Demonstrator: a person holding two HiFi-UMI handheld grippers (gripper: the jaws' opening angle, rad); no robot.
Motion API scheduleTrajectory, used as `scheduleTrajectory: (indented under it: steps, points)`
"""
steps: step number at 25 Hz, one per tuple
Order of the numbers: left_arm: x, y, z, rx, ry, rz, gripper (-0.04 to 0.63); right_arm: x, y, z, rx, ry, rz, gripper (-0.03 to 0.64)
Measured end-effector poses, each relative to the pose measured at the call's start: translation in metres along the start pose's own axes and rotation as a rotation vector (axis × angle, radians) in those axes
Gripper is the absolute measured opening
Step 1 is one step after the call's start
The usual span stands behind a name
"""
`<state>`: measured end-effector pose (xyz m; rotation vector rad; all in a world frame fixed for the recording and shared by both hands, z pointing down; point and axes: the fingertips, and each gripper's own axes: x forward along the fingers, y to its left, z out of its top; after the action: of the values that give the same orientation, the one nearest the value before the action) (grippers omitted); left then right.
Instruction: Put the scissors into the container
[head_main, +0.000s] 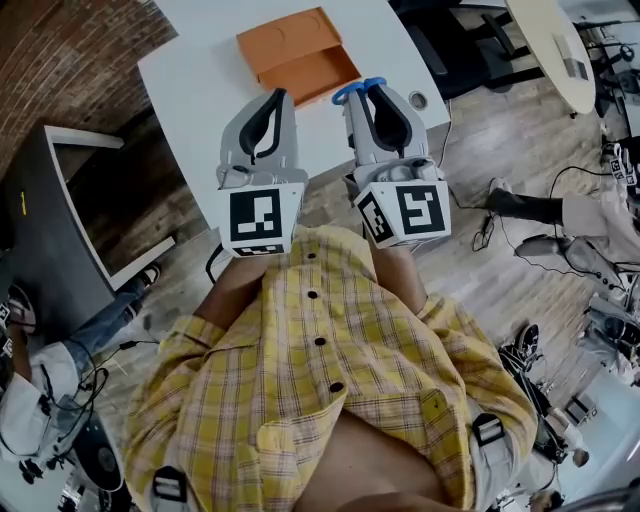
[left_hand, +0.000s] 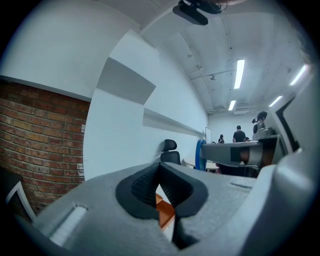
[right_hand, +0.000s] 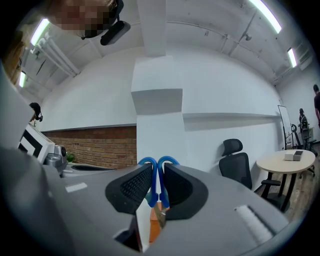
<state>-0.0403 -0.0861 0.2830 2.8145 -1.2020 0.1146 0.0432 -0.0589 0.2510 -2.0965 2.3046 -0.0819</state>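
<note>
We hold our right gripper (head_main: 368, 92) above the white tabletop (head_main: 200, 85). Its two black-padded jaws are pressed in on the blue-handled metal scissors (head_main: 356, 90). In the right gripper view the jaws of this gripper (right_hand: 157, 175) stand only as far apart as the two blue handle loops (right_hand: 155, 182) squeezed between them. The loops poke out past the jaw tips, and the grey blades (right_hand: 160, 216) hang down behind the pads. The scissors are off the table, in the air, and in the head view they sit just beside the near right corner of the shallow orange open container (head_main: 296, 55). That container rests on the tabletop, and a strip of it (right_hand: 154, 227) shows below the blades.

Our left gripper (head_main: 277, 97) hangs next to the right one, near the container's front edge. In the left gripper view its jaws (left_hand: 160, 170) meet at the tips with nothing between them. Only a sliver of the orange container (left_hand: 165, 210) shows through the slit lower down.
</note>
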Motion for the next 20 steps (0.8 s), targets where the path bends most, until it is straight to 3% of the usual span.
scheduleTrajectory:
  steps: [12, 20]
  points:
    - [0.022, 0.027, -0.013, -0.008, 0.034, -0.024, 0.002, 0.031, -0.003, -0.015, 0.002, 0.029, -0.035, 0.083]
    - [0.037, 0.028, -0.021, -0.023, 0.063, 0.01, 0.002, 0.044, -0.012, -0.022, -0.001, 0.057, 0.0, 0.083]
